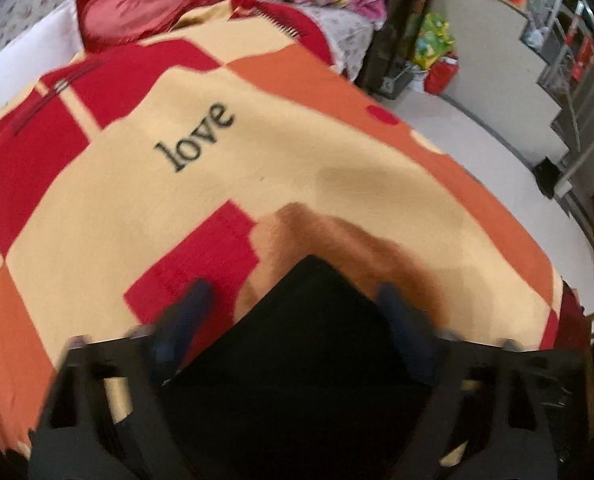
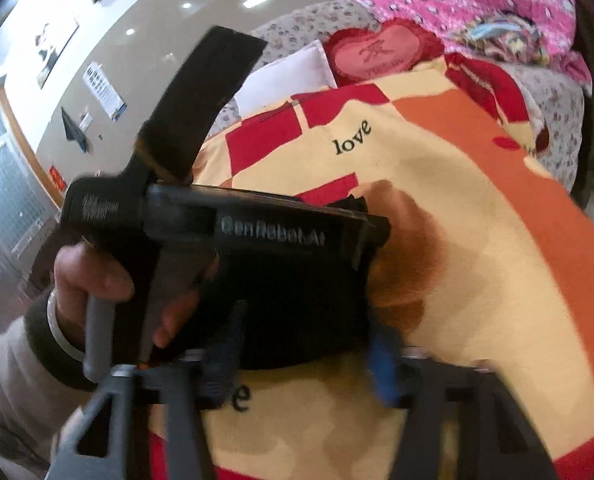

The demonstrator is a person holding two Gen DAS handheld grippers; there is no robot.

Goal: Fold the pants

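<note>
1. Pants (image 1: 297, 344): black, lying on the bed (image 1: 145, 208) as a compact, apparently folded bundle, toward the near edge of the patterned blanket. One corner points away from the left camera.
2. Left tool (image 1: 297, 300): jaws about half open, straddling the pants corner. Pads (image 1: 195, 304) look clear of the cloth, but blur hides the contact; nothing visibly gripped.
3. Right tool (image 2: 305, 344): jaws fairly narrow, at the near edge of the bundle. Fingers (image 2: 227, 340) overlap the black cloth. Cannot tell whether they pinch it.
4. Risk: if either tool shuts on one layer only, a lift would likely peel the fold open. Cause: the layers are black on black and hard to separate by eye.
5. Risk: the two tools work close over the same bundle; they could collide, or drag it askew on the soft blanket.
6. Right view only: the left tool's body and the hand (image 2: 93, 276) gripping its handle, above the pants.
7. Left view only: the pointed far corner of the pants, and the floor (image 1: 477, 152) past the bed's far edge.
</note>
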